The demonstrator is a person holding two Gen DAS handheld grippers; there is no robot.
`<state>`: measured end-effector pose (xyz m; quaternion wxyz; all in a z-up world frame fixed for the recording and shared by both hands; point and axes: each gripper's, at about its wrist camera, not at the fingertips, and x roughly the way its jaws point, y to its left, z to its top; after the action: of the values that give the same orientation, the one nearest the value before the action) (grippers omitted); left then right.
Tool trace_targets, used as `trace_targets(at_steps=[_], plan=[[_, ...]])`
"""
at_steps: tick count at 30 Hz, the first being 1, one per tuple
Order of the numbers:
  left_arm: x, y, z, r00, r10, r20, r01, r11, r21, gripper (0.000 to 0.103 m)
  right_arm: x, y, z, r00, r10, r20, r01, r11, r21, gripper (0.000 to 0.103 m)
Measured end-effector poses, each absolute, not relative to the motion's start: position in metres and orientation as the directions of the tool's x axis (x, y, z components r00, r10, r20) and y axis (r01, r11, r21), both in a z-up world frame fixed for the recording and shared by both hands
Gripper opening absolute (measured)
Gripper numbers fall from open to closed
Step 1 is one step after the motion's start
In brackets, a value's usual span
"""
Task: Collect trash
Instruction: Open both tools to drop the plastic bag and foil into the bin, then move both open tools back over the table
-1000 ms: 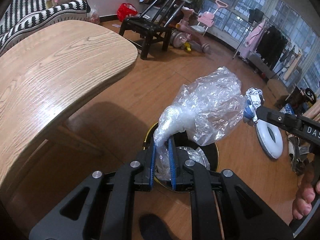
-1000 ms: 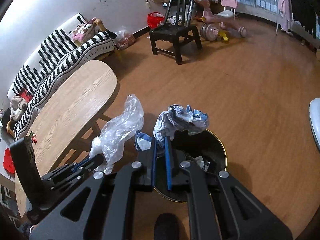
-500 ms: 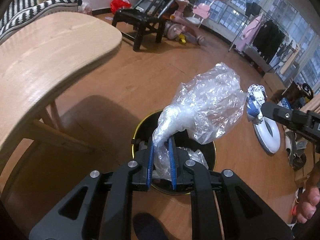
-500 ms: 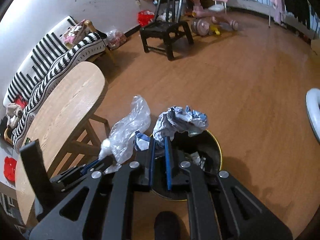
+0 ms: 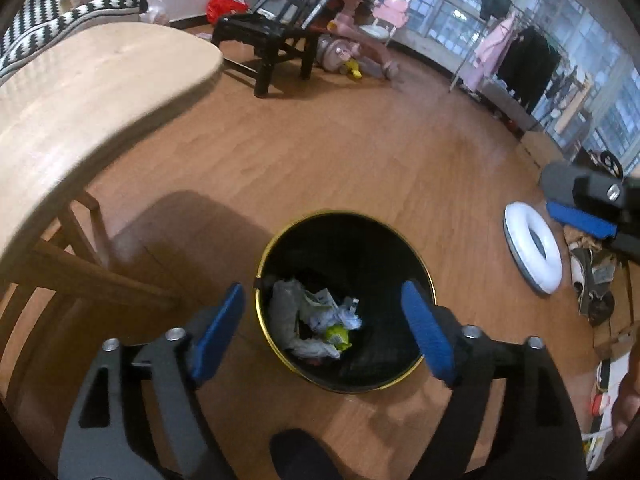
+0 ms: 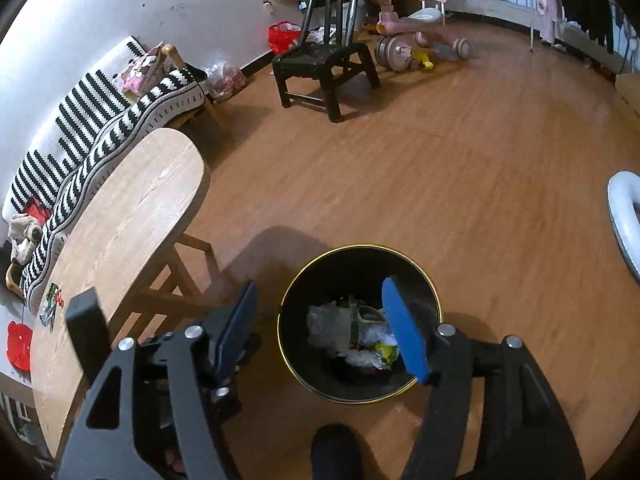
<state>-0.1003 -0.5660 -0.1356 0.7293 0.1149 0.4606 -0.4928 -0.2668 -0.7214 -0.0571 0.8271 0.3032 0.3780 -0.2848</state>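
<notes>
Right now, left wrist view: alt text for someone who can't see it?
The left gripper hangs open and empty above a black, gold-rimmed trash bin on a wooden floor, crumpled trash lying inside. A wooden table stands at left, a black chair behind, and the right gripper enters at the right edge.

bin (image 5: pixel 344 236): on the floor (image 5: pixel 360 152), right of the table (image 5: pixel 80 92)
trash (image 5: pixel 316 320): in the bin's bottom
chair (image 6: pixel 324 64): beyond the bin, well apart
tricycle (image 6: pixel 412 40): right of the chair
sofa (image 6: pixel 92 120): behind the table
ring (image 5: pixel 532 252): right of the bin
</notes>
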Motion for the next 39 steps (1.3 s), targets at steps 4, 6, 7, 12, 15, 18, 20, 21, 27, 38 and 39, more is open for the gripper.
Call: trace_targets(at_steps=[4, 6, 7, 12, 15, 18, 20, 21, 27, 38, 39], plan=[[-0.097, -0.550, -0.122, 0.117, -0.624, -0.773, 0.816, 0.504, -0.282, 0.088, -0.261, -0.717, -0.055, 0.558, -0.236, -0.796, 0.689, 0.666, 0.286, 0.064], [-0.093, -0.536, -0.112, 0.146, -0.628, -0.764, 0.814, 0.516, -0.268, 0.090, -0.254, -0.713, -0.053, 0.562, -0.231, -0.794, 0.678, 0.678, 0.282, 0.064], [-0.091, -0.530, -0.107, 0.152, -0.631, -0.761, 0.814, 0.517, -0.266, 0.090, -0.249, -0.709, -0.052, 0.566, -0.227, -0.792, 0.671, 0.685, 0.283, 0.064], [-0.073, -0.489, -0.080, 0.213, -0.642, -0.737, 0.790, 0.557, -0.256, 0.091, -0.210, -0.673, -0.030, 0.590, -0.246, -0.769, 0.611, 0.758, 0.226, 0.064], [-0.051, -0.448, -0.062, 0.290, -0.621, -0.728, 0.758, 0.613, -0.222, 0.091, -0.186, -0.644, -0.018, 0.630, -0.211, -0.747, 0.545, 0.806, 0.231, 0.064], [-0.033, -0.411, -0.047, 0.346, -0.608, -0.715, 0.732, 0.651, -0.199, 0.091, -0.158, -0.613, -0.008, 0.659, -0.177, -0.731, 0.479, 0.848, 0.227, 0.064], [-0.017, -0.374, -0.037, 0.401, -0.587, -0.704, 0.701, 0.691, -0.177, 0.091, -0.140, -0.592, -0.001, 0.675, -0.150, -0.722, 0.438, 0.869, 0.229, 0.064], [-0.010, -0.355, -0.033, 0.424, -0.575, -0.699, 0.684, 0.710, -0.169, 0.091, -0.129, -0.580, 0.002, 0.684, -0.134, -0.717, 0.415, 0.880, 0.232, 0.064], [0.031, -0.245, -0.020, 0.528, -0.488, -0.695, 0.558, 0.816, -0.150, 0.091, -0.072, -0.506, 0.017, 0.722, -0.038, -0.691, 0.284, 0.927, 0.246, 0.063], [0.069, -0.075, -0.009, 0.652, -0.351, -0.672, 0.339, 0.928, -0.156, 0.091, 0.019, -0.344, 0.019, 0.719, 0.116, -0.685, 0.037, 0.978, 0.205, 0.063], [0.071, -0.062, -0.010, 0.659, -0.338, -0.672, 0.322, 0.934, -0.155, 0.091, 0.026, -0.331, 0.016, 0.713, 0.127, -0.690, 0.016, 0.980, 0.197, 0.063]])
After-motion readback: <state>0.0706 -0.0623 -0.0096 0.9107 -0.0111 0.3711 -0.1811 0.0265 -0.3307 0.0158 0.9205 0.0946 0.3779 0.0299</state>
